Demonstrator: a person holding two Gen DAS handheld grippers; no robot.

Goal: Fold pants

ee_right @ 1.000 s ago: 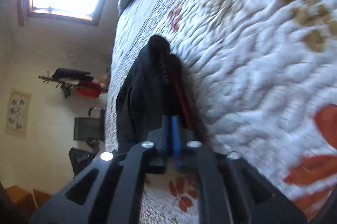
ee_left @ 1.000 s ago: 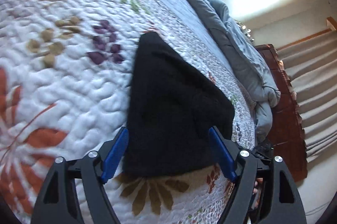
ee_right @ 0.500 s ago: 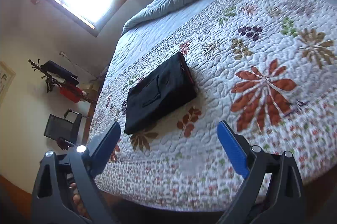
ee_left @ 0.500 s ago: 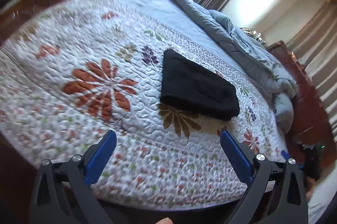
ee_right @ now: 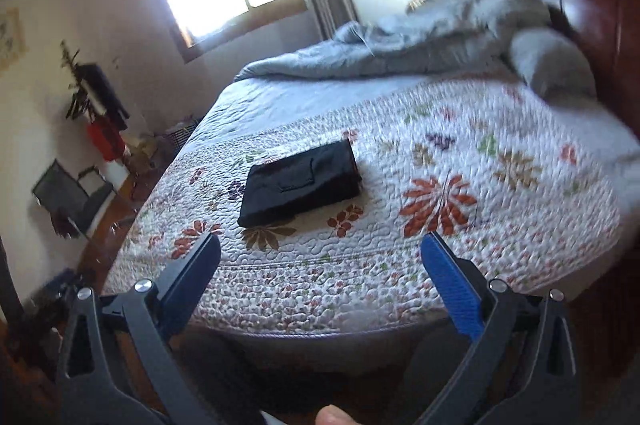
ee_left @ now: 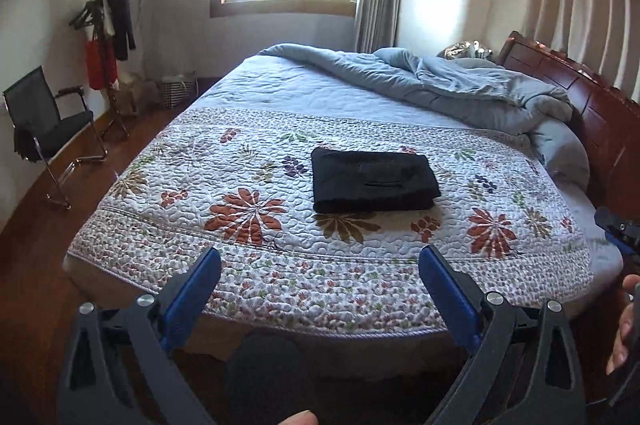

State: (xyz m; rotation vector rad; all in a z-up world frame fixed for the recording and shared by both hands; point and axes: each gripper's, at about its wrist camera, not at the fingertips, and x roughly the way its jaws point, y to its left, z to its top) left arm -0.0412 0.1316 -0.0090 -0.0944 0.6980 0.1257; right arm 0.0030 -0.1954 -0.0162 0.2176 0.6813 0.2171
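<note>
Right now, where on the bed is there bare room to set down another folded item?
The quilt is bare left of the folded pants, out to the bed's left edge, and along the near strip in front of them. There is also room right of the pants. The far right is crowded by the heaped grey duvet at the headboard.
</note>
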